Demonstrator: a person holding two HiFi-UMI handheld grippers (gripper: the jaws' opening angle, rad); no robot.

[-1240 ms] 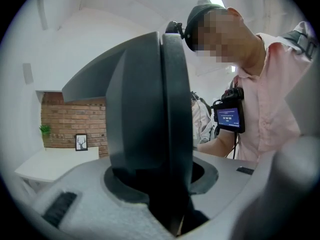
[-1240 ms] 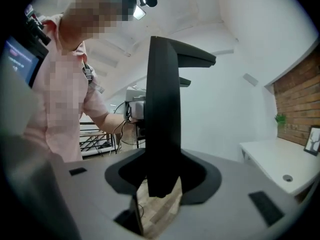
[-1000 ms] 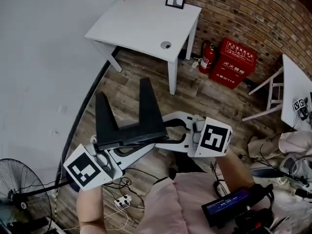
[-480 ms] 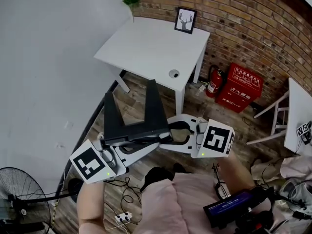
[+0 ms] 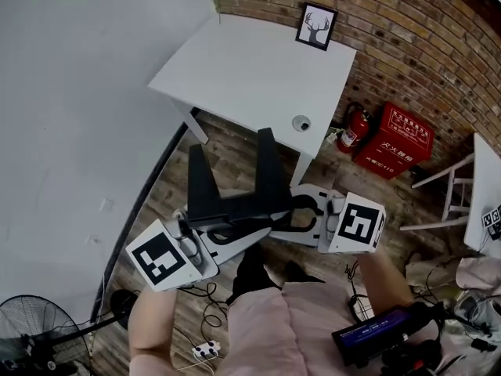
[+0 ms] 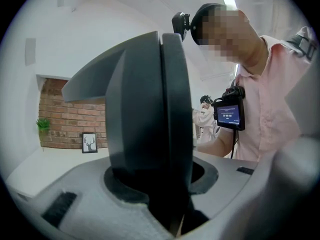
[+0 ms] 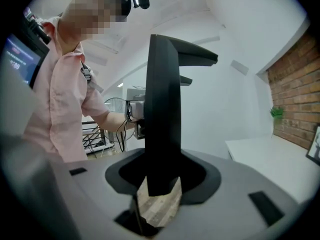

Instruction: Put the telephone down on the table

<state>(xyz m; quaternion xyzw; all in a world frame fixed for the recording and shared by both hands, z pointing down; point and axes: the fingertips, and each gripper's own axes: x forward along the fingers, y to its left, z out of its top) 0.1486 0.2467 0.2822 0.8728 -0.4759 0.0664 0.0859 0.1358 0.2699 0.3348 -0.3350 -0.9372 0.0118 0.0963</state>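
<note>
The head view looks steeply down from above the white square table [image 5: 235,69] and red brick wall [image 5: 407,22]; both gripper views sit close behind their jaws, facing roughly level; all three share that table and wall.

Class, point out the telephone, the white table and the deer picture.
telephone [image 5: 235,207]: head view, on its dark crossbar.
white table [image 5: 250,69]: head view, on the bare top.
deer picture [image 5: 317,27]: head view, on the frame's middle.
</note>
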